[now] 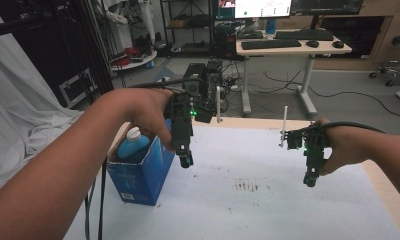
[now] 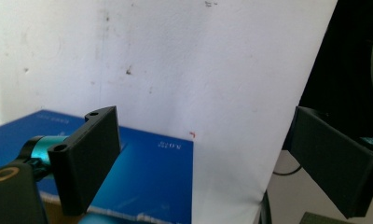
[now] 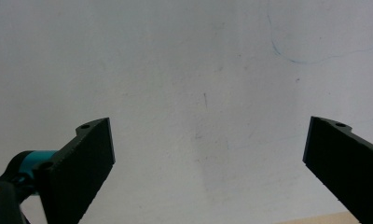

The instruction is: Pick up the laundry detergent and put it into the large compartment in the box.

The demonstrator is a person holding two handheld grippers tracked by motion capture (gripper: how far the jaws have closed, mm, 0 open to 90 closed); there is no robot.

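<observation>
Two grippers hang above the white table (image 1: 288,210), both pointing down. At centre-left of the high view, the left gripper (image 1: 186,161) hovers just beside a blue box (image 1: 143,175) at the table's left edge, a white-capped blue bottle (image 1: 133,142) standing inside. Its jaws are spread wide with nothing between them, the box top showing at lower left of its own view. Over at the right, the right gripper (image 1: 311,180) hovers over bare tabletop, jaws wide apart too.

Blue box (image 1: 140,172) w/ bottle (image 1: 133,142), table (image 1: 268,210) left edge.
</observation>
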